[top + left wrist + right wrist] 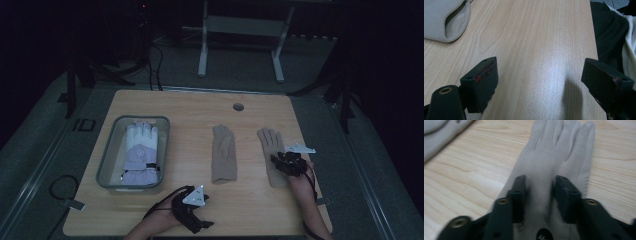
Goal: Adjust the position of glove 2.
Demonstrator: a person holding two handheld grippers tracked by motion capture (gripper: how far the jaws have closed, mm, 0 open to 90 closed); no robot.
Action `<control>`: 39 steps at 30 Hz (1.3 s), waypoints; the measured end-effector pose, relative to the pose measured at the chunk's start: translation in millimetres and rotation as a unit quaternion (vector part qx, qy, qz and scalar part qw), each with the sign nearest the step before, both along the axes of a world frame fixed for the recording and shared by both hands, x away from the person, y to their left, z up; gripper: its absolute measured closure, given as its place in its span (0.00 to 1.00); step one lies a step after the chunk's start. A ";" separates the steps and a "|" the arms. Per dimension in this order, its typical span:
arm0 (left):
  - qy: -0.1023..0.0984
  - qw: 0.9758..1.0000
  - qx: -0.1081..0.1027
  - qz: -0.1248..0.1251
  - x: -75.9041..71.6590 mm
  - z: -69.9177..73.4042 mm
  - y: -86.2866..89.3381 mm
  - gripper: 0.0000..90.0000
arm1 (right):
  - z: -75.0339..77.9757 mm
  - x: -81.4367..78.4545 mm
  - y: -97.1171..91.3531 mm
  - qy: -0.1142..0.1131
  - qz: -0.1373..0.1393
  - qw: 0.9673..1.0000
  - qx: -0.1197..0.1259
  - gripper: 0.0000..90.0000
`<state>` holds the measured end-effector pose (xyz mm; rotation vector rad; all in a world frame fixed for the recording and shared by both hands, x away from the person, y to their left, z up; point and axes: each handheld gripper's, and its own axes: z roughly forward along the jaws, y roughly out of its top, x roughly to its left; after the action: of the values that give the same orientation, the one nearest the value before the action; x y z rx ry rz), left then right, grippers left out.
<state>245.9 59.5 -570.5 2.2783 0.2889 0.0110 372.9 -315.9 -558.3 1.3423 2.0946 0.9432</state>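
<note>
The left gripper [192, 210] waits wide open over the wooden table's [200, 107] near edge. The right gripper [289, 162] pinches a fold of the flat beige knit glove [270, 140]. Its twin [223, 152] lies beside it. The padded white glove [141, 152] already sits in the clear plastic bin [107, 150]. Two gloves are left. The room behind is too dark to see.

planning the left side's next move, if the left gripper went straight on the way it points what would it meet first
Probably nothing soon: the left gripper, jaws open, looks along bare table. The cuff of the folded beige glove lies off to one side of that line, though depth is hard to judge.
</note>
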 end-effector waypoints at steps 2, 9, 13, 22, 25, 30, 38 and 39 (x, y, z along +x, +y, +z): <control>0.000 1.000 0.000 0.000 0.0 0.0 0.0 0.16 | 0.5 -0.5 1.7 0.004 -0.013 1.000 0.007 0.88; 0.000 1.000 -0.002 0.000 0.5 -0.2 0.2 0.16 | 9.4 -4.8 13.7 -0.007 -0.072 0.997 0.015 0.91; -0.001 1.000 -0.001 0.000 0.5 -0.2 0.1 0.16 | 24.6 -6.3 18.3 -0.013 -0.098 0.994 0.039 0.91; -0.001 1.000 0.000 0.000 0.7 -0.1 0.2 0.16 | 53.6 -21.9 41.5 -0.030 -0.118 0.991 0.055 0.91; -0.004 1.000 0.003 -0.002 0.7 0.6 0.0 0.16 | 59.4 -25.3 52.8 -0.035 -0.126 0.990 0.062 0.91; -0.006 1.000 -0.006 0.002 1.1 3.6 1.3 0.16 | 65.2 -27.8 76.1 -0.033 -0.125 0.989 0.077 0.91; -0.009 1.000 -0.005 0.001 1.7 4.5 1.3 0.16 | 70.4 -31.3 116.7 -0.039 -0.103 0.990 0.091 0.90; -0.009 1.000 -0.005 0.002 1.7 4.4 1.2 0.16 | 70.6 -31.1 122.4 -0.040 -0.101 0.990 0.090 0.90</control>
<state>247.7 60.7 -566.1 2.2670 0.2828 0.0316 341.8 -193.4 -487.7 1.5454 1.8102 1.0992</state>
